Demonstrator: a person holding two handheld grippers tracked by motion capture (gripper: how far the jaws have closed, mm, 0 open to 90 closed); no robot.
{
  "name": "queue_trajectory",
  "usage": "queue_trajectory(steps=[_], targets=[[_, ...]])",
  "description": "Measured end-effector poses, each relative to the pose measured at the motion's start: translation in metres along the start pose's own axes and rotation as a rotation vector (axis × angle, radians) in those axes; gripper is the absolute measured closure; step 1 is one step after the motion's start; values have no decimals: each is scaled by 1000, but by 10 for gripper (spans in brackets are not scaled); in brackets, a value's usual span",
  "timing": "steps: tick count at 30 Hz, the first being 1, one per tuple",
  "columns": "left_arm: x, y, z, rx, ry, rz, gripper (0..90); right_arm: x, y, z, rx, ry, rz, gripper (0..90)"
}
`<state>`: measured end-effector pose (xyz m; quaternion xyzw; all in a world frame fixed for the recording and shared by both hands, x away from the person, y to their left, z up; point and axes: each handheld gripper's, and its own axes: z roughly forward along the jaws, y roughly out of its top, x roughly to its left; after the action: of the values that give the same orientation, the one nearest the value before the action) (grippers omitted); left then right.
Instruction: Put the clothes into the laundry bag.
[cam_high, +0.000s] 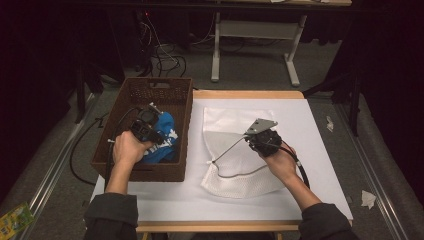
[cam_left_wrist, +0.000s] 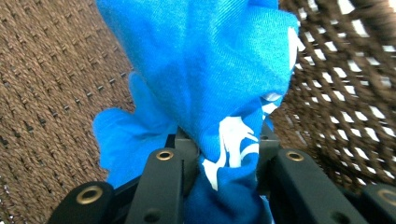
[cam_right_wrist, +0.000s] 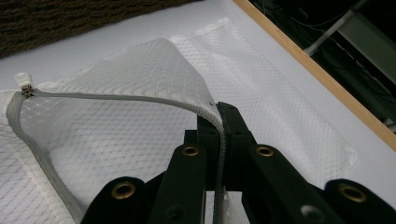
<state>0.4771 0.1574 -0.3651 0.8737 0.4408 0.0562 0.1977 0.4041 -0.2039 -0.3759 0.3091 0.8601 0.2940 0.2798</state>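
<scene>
Over at the left edge of the tabletop (cam_high: 300, 107), the brown woven basket (cam_high: 129, 170) sits with its long side running front to back, and the left gripper (cam_high: 152, 131) is down inside it. Its jaws are clamped tight on a bunch of blue cloth (cam_high: 165, 137); in the left gripper view the blue cloth (cam_left_wrist: 205, 79), with white print on it, bulges up between the black jaws, the left gripper (cam_left_wrist: 219, 154) pinching a fold, basket weave all around. The left hand (cam_high: 127, 149) grips the tool just above the basket's near wall.

Across to the middle of the tabletop: a white mesh bag (cam_high: 227, 127) lies flat on the white cover, its grey zipper (cam_high: 232, 172) open in a loop along its near side. The right gripper (cam_high: 252, 140) has the upper edge of that opening, held by the right hand (cam_high: 280, 162). In the right gripper view the right gripper (cam_right_wrist: 219, 121) is closed down on the zipper (cam_right_wrist: 116, 98) tape, lifting the mesh bag (cam_right_wrist: 130, 70) flap clear of the lower layer, so the mouth gapes. The small white zipper pull (cam_right_wrist: 22, 80) sits at the far end of the opening, toward the basket (cam_right_wrist: 70, 18).
</scene>
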Motion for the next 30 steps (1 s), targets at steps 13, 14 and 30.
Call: queue_trajectory(steps=[13,14,30], targets=[[-6,-11,-26,-116,-9,14,718,1,0,-2,1,1,5,893],[-7,-13,-28,-122,-8,17,718,1,0,-2,3,2,7,893],[-12,-29,-59,-248,-14,23,717,1,-1,-1,0,4,12,893]])
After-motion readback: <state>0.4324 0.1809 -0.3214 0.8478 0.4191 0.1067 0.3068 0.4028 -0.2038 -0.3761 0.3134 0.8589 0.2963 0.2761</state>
